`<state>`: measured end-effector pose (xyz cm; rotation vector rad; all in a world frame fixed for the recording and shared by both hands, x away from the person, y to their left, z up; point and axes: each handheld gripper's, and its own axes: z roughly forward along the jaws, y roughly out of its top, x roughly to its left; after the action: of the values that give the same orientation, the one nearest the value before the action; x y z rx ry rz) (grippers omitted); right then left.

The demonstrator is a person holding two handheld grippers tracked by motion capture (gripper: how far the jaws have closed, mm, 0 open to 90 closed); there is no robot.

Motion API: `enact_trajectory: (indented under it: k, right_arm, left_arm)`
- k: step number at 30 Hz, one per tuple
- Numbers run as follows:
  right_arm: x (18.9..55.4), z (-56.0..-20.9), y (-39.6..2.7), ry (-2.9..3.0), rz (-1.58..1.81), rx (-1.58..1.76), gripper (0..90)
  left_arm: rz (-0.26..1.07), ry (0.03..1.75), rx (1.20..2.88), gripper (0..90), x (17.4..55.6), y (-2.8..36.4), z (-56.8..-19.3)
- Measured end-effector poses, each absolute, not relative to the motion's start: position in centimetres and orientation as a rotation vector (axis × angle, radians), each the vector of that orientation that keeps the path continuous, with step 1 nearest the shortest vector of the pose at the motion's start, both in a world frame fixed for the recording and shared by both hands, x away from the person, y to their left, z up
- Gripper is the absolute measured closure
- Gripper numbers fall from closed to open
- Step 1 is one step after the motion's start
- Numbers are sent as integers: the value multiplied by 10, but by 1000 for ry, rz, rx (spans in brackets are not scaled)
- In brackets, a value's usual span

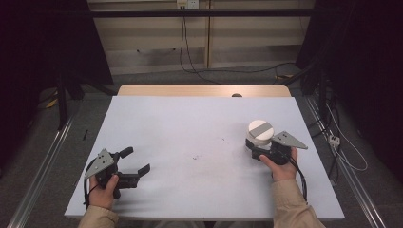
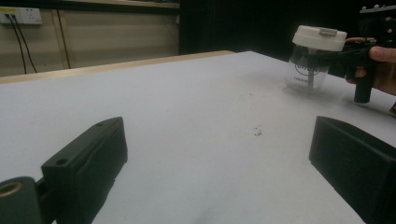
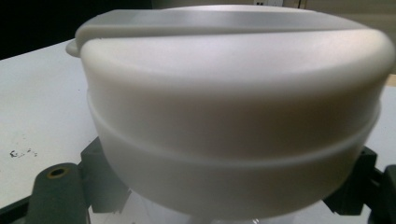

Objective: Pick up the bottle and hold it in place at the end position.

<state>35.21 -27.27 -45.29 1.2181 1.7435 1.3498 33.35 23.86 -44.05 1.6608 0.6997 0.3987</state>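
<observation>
A clear jar [image 1: 260, 132] with a white lid and a grey strip across its top stands upright at the right side of the white table [image 1: 190, 118]. My right gripper [image 1: 254, 147] is shut on the jar just under the lid, one black jaw on each side. In the right gripper view the white lid [image 3: 233, 93] looms close, with the jaws at its lower corners. The left gripper view has the jar [image 2: 314, 51] far off at the upper right, with a hand behind it. My left gripper [image 1: 137, 160] rests open near the table's front left, with nothing between its jaws [image 2: 219, 137].
A wooden strip [image 1: 204, 90] runs along the table's far edge. Small dark specks [image 1: 196, 156] mark the middle of the tabletop. Metal rails [image 1: 43, 166] and cables [image 1: 342, 147] lie on the floor at both sides. Dark curtains hang left and right.
</observation>
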Motion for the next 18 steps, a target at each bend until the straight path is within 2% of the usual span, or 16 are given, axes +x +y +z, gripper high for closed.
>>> enact_trajectory:
  k: [18]
  right_arm:
    - [356, -446, -253, 1765, 1355, 1184, 185]
  left_arm:
    - [401, 700, 1662, 40, 333, 239, -441]
